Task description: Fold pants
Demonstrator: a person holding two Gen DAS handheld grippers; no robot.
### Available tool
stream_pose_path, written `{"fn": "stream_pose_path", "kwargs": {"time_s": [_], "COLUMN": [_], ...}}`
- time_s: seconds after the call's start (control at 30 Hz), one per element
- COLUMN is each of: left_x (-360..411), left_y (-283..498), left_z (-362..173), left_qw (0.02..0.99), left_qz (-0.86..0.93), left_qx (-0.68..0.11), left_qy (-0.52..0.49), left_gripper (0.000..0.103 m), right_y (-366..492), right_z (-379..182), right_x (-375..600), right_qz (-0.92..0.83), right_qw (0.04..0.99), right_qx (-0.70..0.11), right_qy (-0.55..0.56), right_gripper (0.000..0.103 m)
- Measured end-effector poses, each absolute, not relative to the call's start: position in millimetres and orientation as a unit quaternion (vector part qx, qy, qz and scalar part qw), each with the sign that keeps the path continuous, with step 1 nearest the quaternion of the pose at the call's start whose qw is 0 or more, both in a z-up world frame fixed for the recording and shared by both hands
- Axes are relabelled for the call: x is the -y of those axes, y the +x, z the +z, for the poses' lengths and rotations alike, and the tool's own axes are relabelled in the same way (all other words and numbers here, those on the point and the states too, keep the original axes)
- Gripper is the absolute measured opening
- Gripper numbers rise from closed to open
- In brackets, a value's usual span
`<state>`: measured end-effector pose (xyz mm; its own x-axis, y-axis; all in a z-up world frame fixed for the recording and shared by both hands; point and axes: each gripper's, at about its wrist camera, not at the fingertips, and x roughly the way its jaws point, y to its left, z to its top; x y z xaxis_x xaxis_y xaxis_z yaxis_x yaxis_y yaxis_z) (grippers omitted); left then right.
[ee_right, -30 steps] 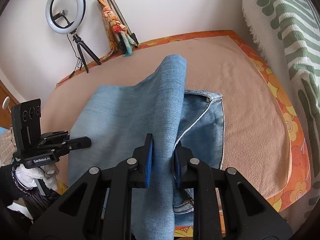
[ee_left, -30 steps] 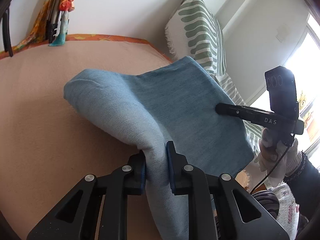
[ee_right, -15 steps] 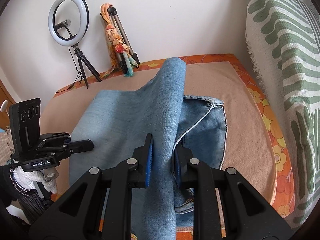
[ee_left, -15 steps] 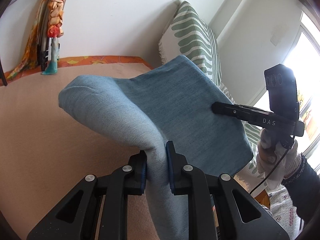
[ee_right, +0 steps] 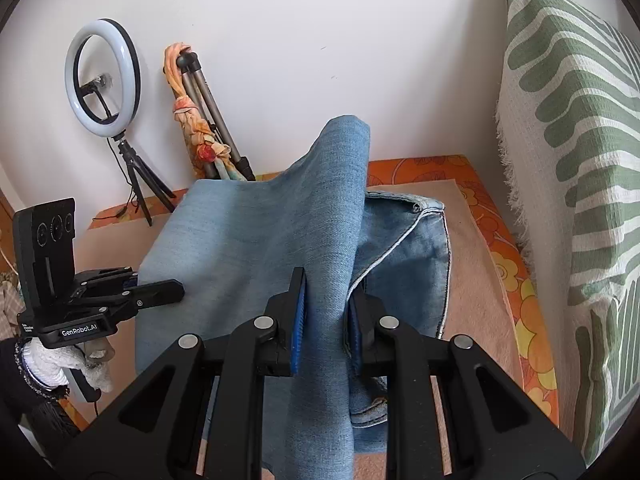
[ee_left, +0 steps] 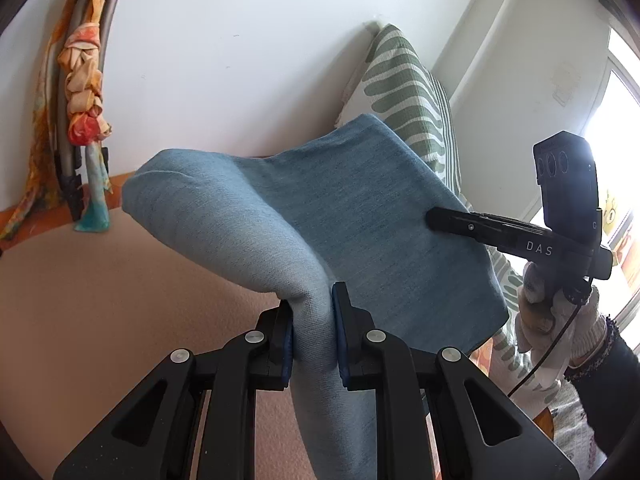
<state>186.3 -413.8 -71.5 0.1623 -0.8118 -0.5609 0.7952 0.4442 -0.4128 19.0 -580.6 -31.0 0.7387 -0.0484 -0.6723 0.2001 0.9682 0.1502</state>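
The light blue denim pants (ee_left: 352, 216) hang lifted between both grippers above the tan bed cover (ee_left: 100, 300). My left gripper (ee_left: 312, 312) is shut on a bunched edge of the fabric. My right gripper (ee_right: 326, 294) is shut on the opposite edge; it also shows at the right of the left wrist view (ee_left: 472, 220). The left gripper shows at the left of the right wrist view (ee_right: 160, 290). In the right wrist view the pants (ee_right: 256, 240) drape as a raised fold, with the waistband and button (ee_right: 416, 208) lying on the bed cover (ee_right: 472, 280) below.
A green-and-white patterned cushion (ee_right: 568, 160) stands along the right. A ring light on a tripod (ee_right: 104, 80) and a folded tripod with an orange scarf (ee_right: 200, 132) lean at the far wall. The orange floral sheet edge (ee_right: 516, 288) borders the cover.
Both grippers have risen with the pants, lifting the fold higher off the bed. More wall and less bed show in both views.
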Motion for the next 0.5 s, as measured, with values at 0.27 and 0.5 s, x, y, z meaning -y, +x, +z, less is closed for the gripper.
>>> {"fn": "stream_pose_path", "kwargs": {"time_s": [0.27,0.5], "left_x": [445.7,468.0], "left_y": [243.0,285.3], "left_z": [-75.0,-88.0], "left_qw": [0.775,0.789], "left_qz": [-0.513,-0.495], "left_qx": [-0.368,-0.364], "left_qy": [-0.013,0.004], "left_gripper": [0.015,0.015], "right_y": [83.4,140.7], "right_z": [-33.3,-55.5], "right_x": [617.6,641.4], "right_qz": [-0.068,-0.063], "right_qw": [0.931,0.931], "right_qx": [-0.342,-0.344], "right_qy": [0.104,0.107], "right_gripper": [0.019,0.019]}}
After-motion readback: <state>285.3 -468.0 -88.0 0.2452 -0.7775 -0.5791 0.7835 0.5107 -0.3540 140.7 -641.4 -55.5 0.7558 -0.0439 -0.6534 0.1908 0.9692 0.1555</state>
